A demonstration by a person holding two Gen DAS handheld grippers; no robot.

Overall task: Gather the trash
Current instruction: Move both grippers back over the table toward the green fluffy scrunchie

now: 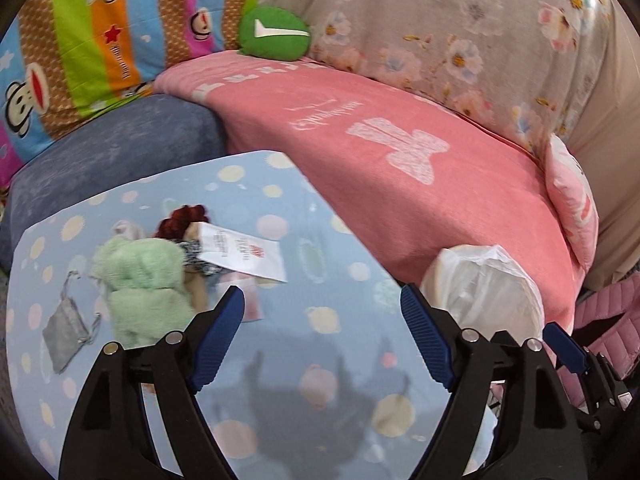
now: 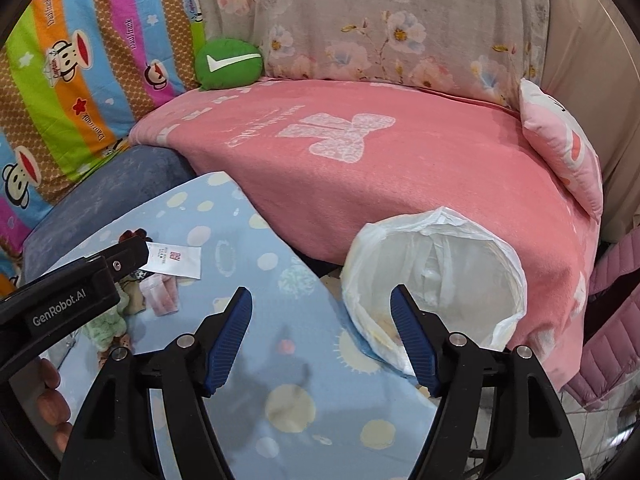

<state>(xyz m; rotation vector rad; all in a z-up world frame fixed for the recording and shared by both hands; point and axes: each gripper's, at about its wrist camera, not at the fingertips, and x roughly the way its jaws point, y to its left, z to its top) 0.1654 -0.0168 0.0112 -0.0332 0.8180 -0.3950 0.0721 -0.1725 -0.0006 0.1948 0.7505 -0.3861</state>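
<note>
A white paper packet with red print lies on the light blue dotted table, beside a pink wrapper, a small doll, a green fluffy cloth and a grey pouch. The packet and pink wrapper also show in the right wrist view. A bin lined with a white plastic bag stands at the table's right edge; it also shows in the left wrist view. My left gripper is open and empty above the table. My right gripper is open and empty, near the bin's rim.
A sofa with a pink blanket lies behind the table. A green round cushion, a pink pillow, a floral cover and a striped monkey-print cover are on it. A pink padded item is at right.
</note>
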